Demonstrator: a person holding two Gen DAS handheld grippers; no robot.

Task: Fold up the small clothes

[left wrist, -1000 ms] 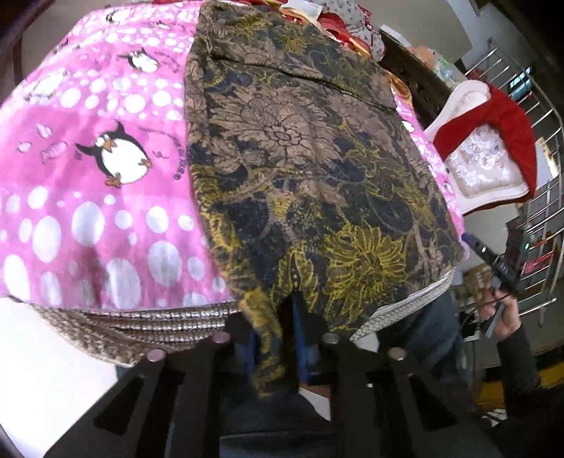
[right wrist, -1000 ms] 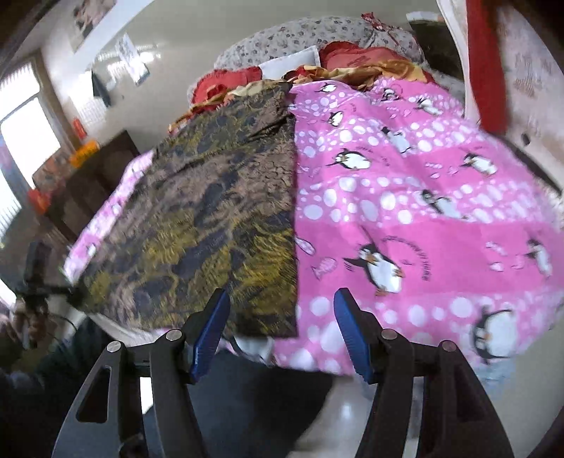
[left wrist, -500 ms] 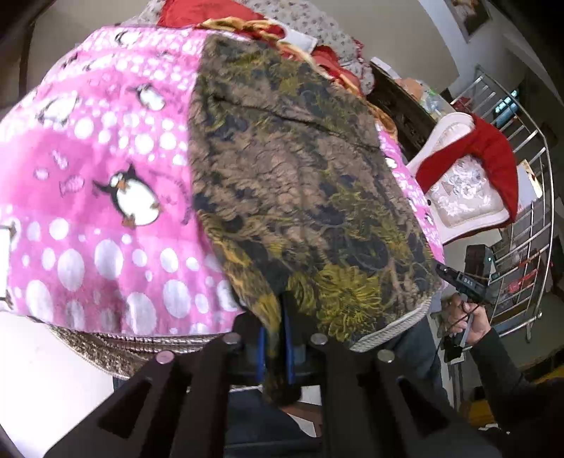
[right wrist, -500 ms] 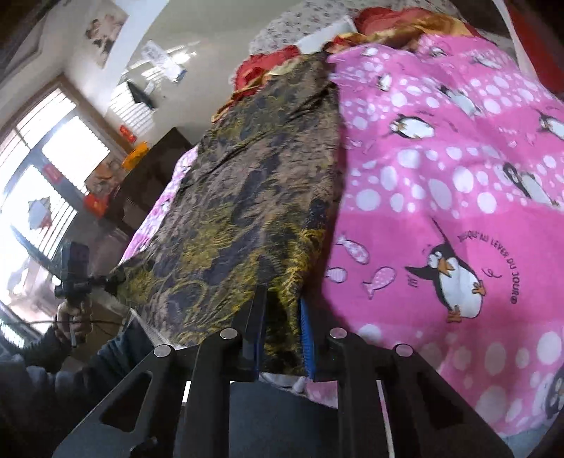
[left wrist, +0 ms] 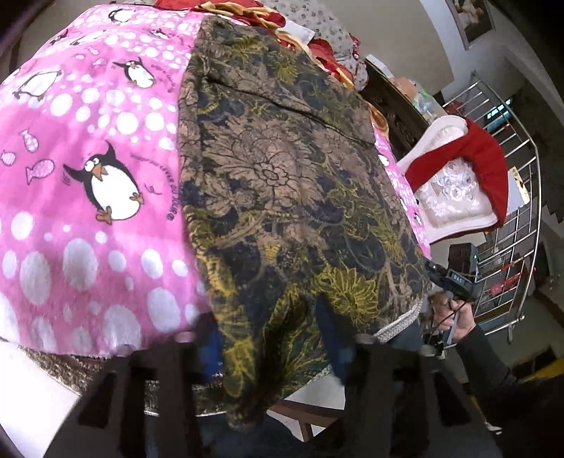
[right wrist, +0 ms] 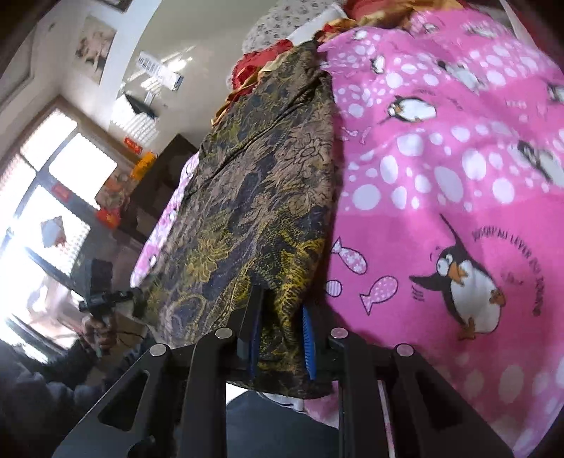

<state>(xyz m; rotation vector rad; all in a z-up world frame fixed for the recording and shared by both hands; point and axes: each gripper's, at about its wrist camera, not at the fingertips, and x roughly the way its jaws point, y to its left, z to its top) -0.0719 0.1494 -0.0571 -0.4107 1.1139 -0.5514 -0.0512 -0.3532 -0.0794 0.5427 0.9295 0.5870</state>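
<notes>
A dark brown and yellow floral garment (left wrist: 282, 183) lies spread lengthwise on a pink penguin blanket (left wrist: 88, 158). Its near hem hangs over the bed's front edge. My left gripper (left wrist: 271, 338) stands open with the hem's left corner draped between its blurred blue pads. In the right wrist view the same garment (right wrist: 253, 197) lies left of the pink blanket (right wrist: 440, 176). My right gripper (right wrist: 280, 334) is shut on the garment's near right corner.
A pile of red and patterned clothes (left wrist: 292, 24) lies at the bed's far end. A white chair with a red cloth (left wrist: 465, 176) stands right of the bed, by a metal railing (left wrist: 511, 246). A dark cabinet (right wrist: 155, 183) stands by the window.
My left gripper, shut on the hem half a second ago, has opened wide. My right gripper closed on the near right corner and still holds it, now closer to the bed.
</notes>
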